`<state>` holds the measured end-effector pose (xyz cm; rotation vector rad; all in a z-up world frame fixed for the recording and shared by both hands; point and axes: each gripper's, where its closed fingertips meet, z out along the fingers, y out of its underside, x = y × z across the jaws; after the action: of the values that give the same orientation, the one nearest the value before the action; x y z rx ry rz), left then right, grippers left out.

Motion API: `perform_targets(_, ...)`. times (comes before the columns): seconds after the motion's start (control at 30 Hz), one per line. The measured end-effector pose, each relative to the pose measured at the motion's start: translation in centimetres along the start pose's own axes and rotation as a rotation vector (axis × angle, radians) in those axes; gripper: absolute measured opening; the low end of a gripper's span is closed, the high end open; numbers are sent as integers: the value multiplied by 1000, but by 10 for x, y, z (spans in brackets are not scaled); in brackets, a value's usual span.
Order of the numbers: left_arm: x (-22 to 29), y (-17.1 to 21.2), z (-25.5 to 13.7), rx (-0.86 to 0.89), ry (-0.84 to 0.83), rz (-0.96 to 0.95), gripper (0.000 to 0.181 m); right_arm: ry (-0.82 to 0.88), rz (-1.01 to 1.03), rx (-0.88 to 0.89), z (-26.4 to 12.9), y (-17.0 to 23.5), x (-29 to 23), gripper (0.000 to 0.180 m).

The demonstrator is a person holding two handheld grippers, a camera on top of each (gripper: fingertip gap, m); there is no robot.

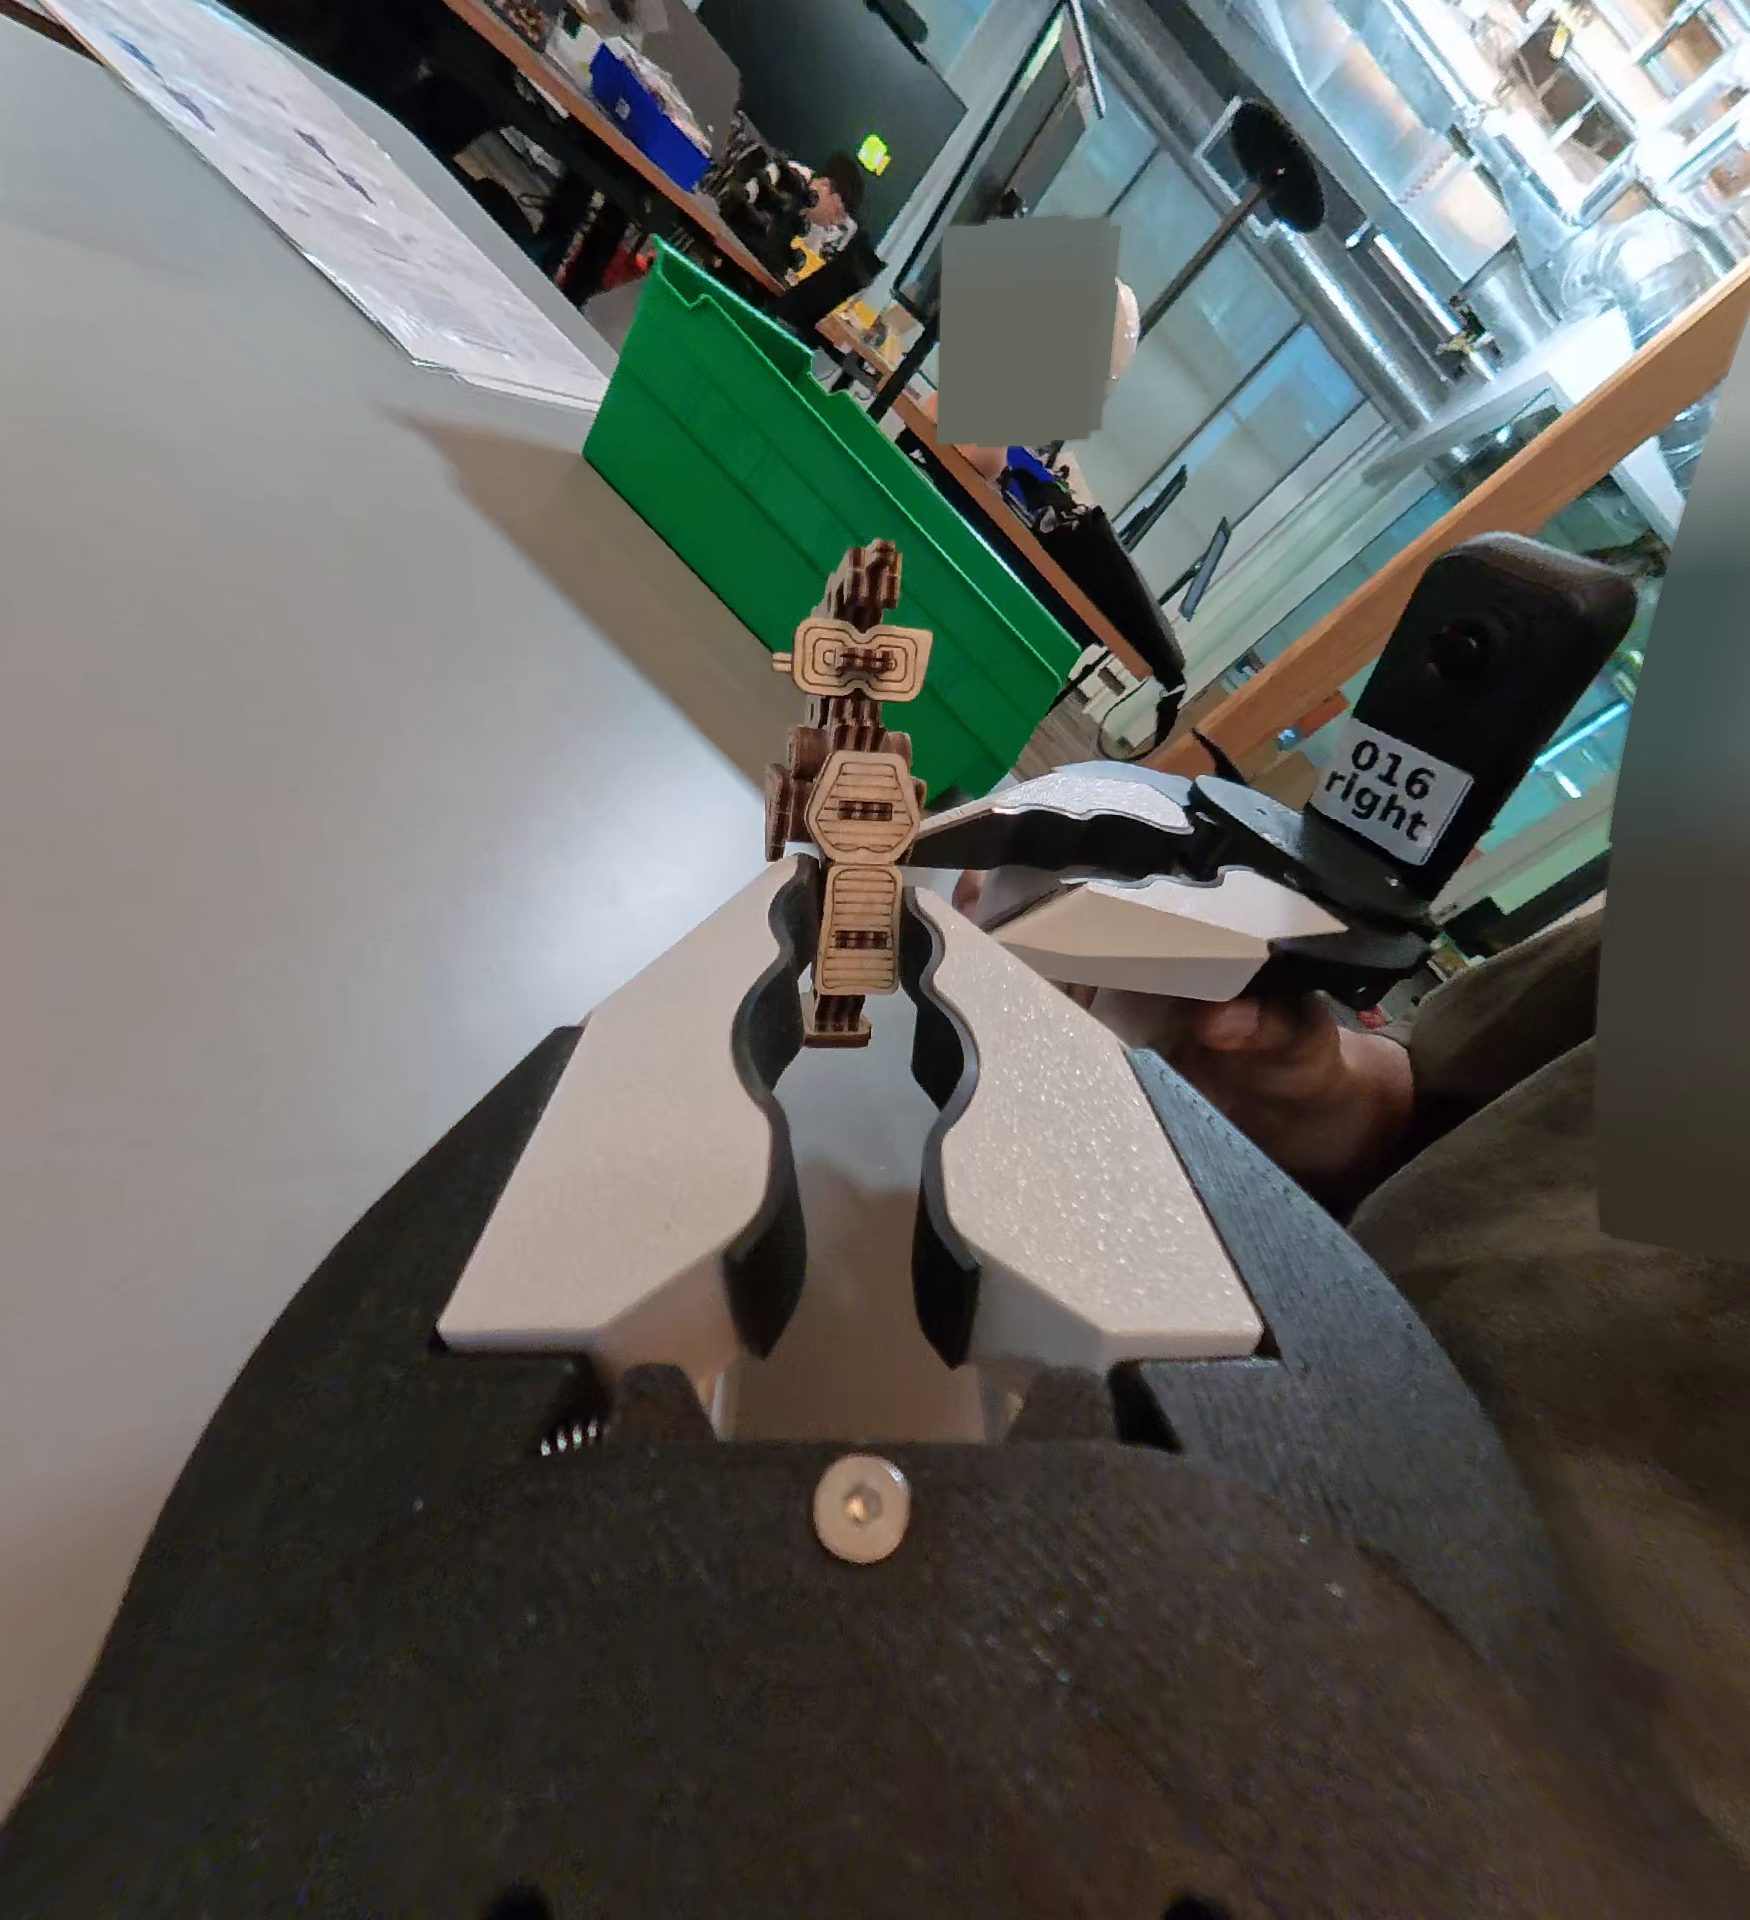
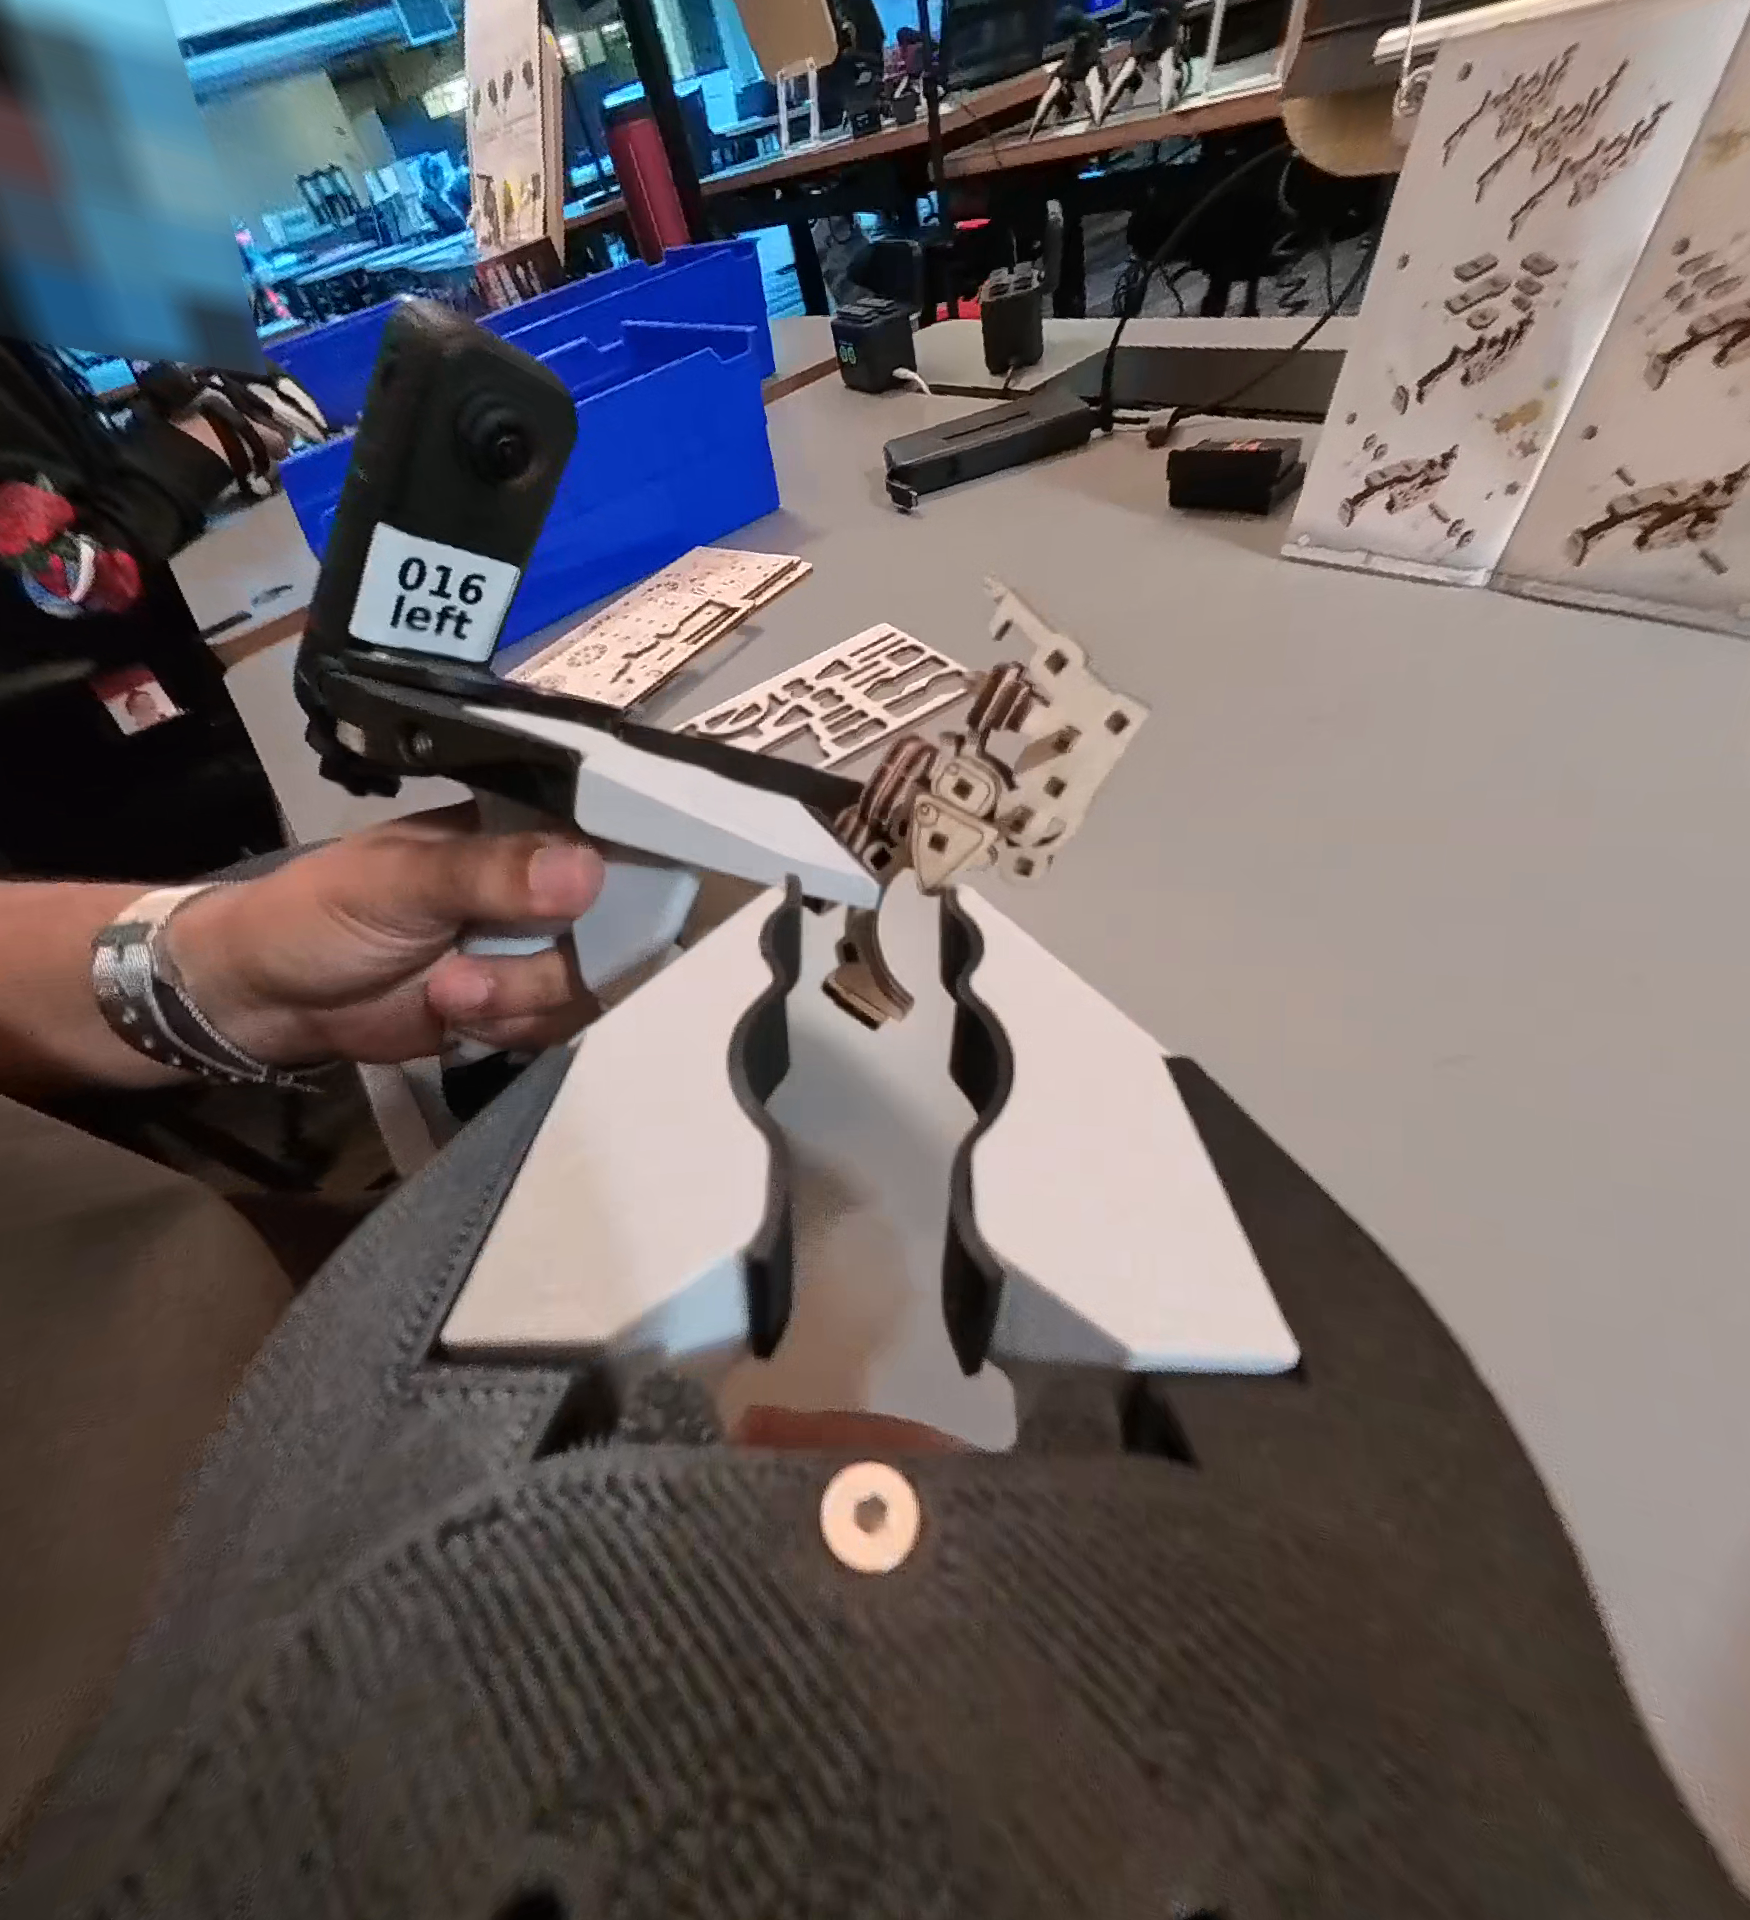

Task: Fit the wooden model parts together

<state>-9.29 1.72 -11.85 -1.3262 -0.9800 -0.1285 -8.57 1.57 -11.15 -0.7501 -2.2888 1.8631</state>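
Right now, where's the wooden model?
The wooden model is held off the table, clamped in the left tongs. In the right wrist view it hangs just past the open right tongs.

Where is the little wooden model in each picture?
Left wrist view: wooden model stands upright at centre, clamped in the left hand-held gripper.
Right wrist view: centre, slightly above the middle, at that gripper's tips.
Shared landmark: grey table.
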Motion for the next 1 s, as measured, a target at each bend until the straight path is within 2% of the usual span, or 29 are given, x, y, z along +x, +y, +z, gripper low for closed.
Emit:
perform_targets(0.27,-2,10,8,-44,-57,74,12,12,69,9,-2,-4,5,14)
perform_targets(0.33,-4,13,10,-54,-58,63,12,29,46,-3,-2,-1,10,8)
perform_targets(0.43,-5,15,11,-55,-56,38,12,23,50,-8,-1,1,9,9)
perform_targets(0.7,-5,13,13,-43,-60,38,12,96,-109,-7,-2,0,17,4)
perform_targets(0.9,-1,10,12,-18,-46,56,12,157,-292,1,-4,-3,17,9)
perform_targets(1.0,1,6,10,-2,-31,47,12,106,-247,20,-5,-4,12,17)
